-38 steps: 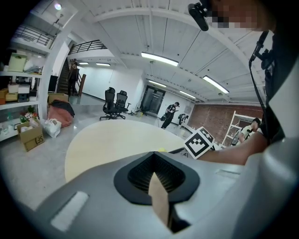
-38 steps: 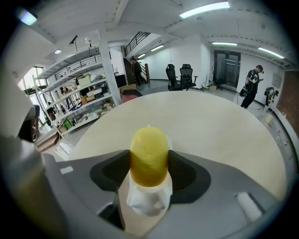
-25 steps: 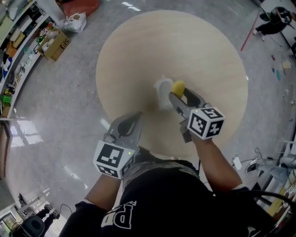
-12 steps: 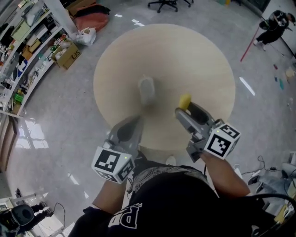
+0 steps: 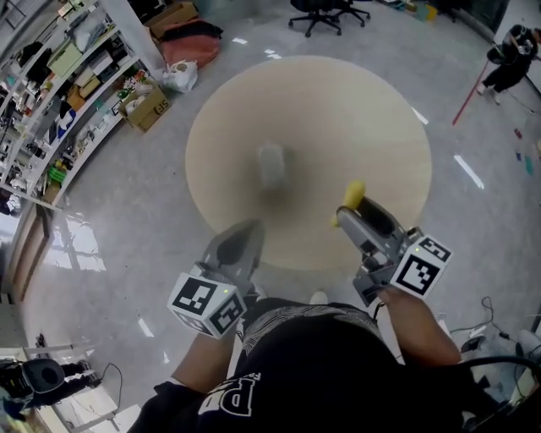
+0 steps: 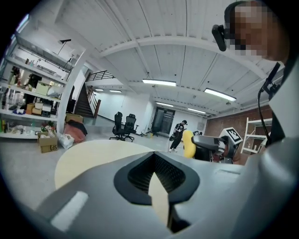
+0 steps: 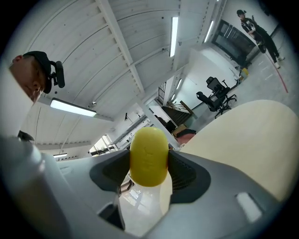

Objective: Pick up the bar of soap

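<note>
The yellow oval bar of soap (image 7: 148, 157) is clamped between the jaws of my right gripper (image 7: 149, 163), lifted clear of the round wooden table (image 5: 363, 110). In the head view the soap (image 5: 353, 194) sticks out of the right gripper (image 5: 352, 203) over the table's near right part. A white soap dish (image 5: 270, 164) stays on the table near its middle, blurred. My left gripper (image 5: 239, 237) hovers at the table's near edge, jaws closed together with nothing between them; from the left gripper view (image 6: 159, 186) the soap (image 6: 188, 143) shows at the right.
Shelving (image 5: 51, 93) with boxes and bags runs along the left. Office chairs (image 5: 325, 13) stand beyond the table. A person (image 5: 511, 51) stands at the far right. Polished grey floor surrounds the table.
My right gripper has lifted the soap off the white dish and drawn it back to the right. The dish stayed on the table. The left gripper barely moved.
</note>
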`<state>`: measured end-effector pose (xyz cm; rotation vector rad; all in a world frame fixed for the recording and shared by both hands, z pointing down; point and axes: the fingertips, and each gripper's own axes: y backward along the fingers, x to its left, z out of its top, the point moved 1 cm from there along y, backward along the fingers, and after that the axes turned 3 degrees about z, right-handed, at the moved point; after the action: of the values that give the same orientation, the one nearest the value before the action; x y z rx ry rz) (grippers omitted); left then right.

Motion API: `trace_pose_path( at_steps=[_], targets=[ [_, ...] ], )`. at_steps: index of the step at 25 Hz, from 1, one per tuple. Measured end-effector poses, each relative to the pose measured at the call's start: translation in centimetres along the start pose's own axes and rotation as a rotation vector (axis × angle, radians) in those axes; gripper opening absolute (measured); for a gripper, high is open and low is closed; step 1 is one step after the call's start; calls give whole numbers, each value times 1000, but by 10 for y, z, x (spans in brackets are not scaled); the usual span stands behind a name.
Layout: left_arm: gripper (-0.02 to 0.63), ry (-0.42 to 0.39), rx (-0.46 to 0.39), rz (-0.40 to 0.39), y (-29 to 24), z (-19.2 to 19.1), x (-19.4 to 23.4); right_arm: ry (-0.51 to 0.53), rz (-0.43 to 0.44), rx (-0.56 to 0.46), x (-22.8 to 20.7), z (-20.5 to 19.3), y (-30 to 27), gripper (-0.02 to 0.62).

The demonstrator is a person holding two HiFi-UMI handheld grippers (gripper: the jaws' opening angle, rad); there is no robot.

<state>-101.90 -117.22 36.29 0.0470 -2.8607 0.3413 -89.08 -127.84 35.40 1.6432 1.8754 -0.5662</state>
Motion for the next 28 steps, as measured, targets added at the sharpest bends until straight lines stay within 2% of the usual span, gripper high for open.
trace_pose_path(
  at_steps=[3, 8, 15, 18, 28],
  targets=[
    [8, -59, 15, -4, 2, 0, -4, 18, 12, -30, 8, 2, 7, 264],
    [8, -100, 20, -71, 11, 27, -6, 33, -16, -77, 32, 2, 4, 264],
    [8, -109, 22, -147, 44, 28, 27, 29, -95, -112, 62, -32, -17, 264],
    [8, -101, 22, -160, 44, 19, 37, 33, -120, -101, 61, -46, -19, 264],
    [8, -90, 21, -209, 40, 20, 49, 38, -185, -83, 60, -54, -27, 264]
  ],
)
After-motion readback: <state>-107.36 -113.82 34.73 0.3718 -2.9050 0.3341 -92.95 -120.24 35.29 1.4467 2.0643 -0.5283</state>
